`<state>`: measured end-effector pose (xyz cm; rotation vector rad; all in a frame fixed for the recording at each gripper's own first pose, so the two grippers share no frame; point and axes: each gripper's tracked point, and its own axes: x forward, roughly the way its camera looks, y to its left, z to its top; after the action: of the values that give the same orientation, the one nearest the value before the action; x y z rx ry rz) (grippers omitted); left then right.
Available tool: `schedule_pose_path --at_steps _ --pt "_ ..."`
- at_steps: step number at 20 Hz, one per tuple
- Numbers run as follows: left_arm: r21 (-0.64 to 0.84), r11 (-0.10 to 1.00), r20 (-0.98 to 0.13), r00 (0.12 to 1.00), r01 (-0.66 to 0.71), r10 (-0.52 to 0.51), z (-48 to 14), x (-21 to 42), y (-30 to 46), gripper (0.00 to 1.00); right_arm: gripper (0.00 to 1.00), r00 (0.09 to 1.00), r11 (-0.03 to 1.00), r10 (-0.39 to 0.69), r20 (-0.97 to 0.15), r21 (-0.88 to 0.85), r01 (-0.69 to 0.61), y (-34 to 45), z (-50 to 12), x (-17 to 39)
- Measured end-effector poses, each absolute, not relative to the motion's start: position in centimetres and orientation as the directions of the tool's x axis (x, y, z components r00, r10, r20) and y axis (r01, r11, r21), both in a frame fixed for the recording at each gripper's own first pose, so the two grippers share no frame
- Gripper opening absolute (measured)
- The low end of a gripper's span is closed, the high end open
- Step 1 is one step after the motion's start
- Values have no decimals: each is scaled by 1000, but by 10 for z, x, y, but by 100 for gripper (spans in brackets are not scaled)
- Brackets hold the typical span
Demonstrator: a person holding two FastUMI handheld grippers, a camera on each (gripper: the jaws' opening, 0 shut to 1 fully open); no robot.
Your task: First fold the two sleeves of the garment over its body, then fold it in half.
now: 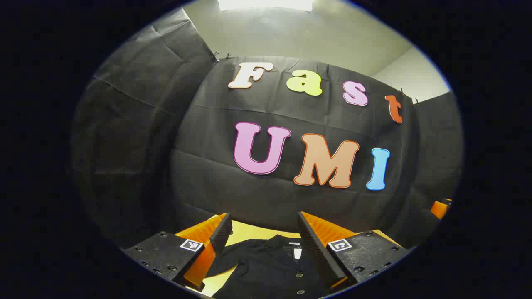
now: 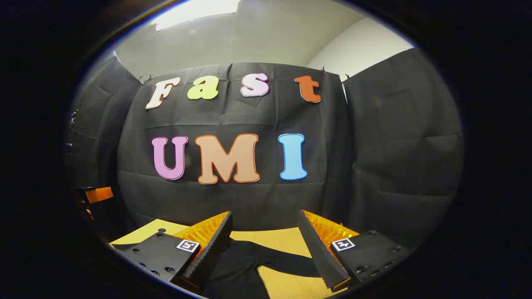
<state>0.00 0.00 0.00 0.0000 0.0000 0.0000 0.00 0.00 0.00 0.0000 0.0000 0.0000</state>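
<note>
A black buttoned garment (image 1: 266, 265) lies flat on a yellow table (image 1: 245, 232); its collar with a white tag points toward the far wall. My left gripper (image 1: 264, 218) hovers above the collar area, open, with nothing between its fingers. In the right gripper view the garment's body (image 2: 237, 270) and one sleeve (image 2: 291, 265) stretch across the yellow table (image 2: 282, 241). My right gripper (image 2: 264, 216) is open above that sleeve, with nothing held. The other gripper (image 2: 97, 194) shows far left there, and the right one (image 1: 439, 207) at the far right of the left gripper view.
Black cloth walls close the booth behind and on both sides of the table. A bright ceiling light (image 1: 266, 4) shines overhead. A bare strip of yellow tabletop (image 2: 141, 232) lies beside the garment.
</note>
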Motion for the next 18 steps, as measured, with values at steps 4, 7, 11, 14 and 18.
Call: schedule_pose_path --at_steps 4,7,11,14,18 --pt "2 1000 -5 1000 13 -13 -4 7 -7 92 99 1000 1000 -22 -3 -4 22 -6 -4 -3" --pt "-1 999 -2 999 34 -34 -5 12 -15 92 99 999 999 -37 -5 -4 37 -10 -5 -4" --pt "-6 999 6 999 48 -48 -3 16 -18 92 99 999 999 -50 0 -7 50 -13 -3 -5" --pt "-5 999 1 999 40 -40 -7 15 -13 92 100 999 999 -47 -2 5 47 -12 -5 -3" --pt "-24 1000 -2 1000 0 0 -9 8 4 92 98 999 999 -50 -14 -2 50 -15 -9 -1"
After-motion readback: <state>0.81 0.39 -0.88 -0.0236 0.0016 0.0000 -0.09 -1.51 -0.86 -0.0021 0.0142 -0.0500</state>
